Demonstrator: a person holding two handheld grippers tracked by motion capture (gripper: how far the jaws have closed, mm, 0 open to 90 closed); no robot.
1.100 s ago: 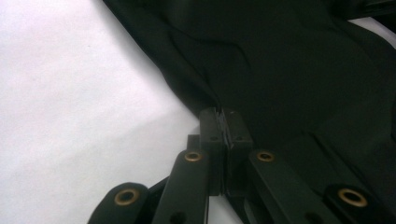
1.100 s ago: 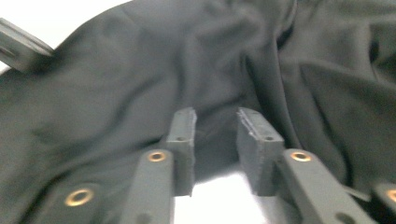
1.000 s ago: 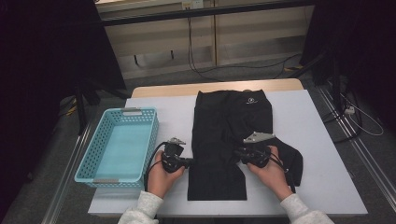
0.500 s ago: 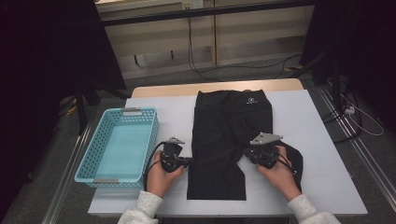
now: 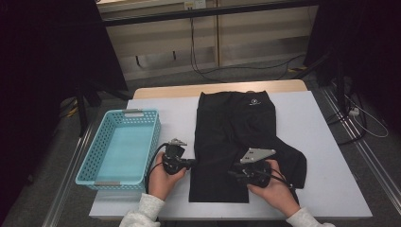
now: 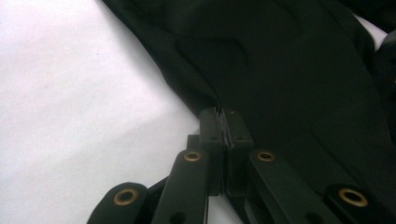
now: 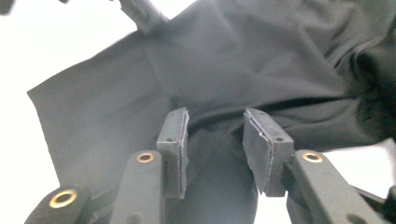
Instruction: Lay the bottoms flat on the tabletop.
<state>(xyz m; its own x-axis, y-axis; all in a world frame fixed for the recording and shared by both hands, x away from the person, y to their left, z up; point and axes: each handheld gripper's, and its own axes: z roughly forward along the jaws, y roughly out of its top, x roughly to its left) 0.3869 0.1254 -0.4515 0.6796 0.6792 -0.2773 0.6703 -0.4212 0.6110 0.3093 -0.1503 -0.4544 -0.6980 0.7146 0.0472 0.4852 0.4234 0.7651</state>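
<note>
The black trousers (image 5: 235, 142) lay flat on the white surface (image 5: 326, 142), smooth and matte. The left tongs (image 6: 226, 127) pinched their edge, hiding the pinched part; the right tongs (image 7: 215, 135) had just been opening, spread above the cloth.

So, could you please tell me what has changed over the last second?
The right gripper slid from the trousers' right edge toward their middle; its jaws have just been opening, letting go of the fabric. The left gripper stayed clamped on the black trousers' left edge; the blue basket stayed put.
</note>
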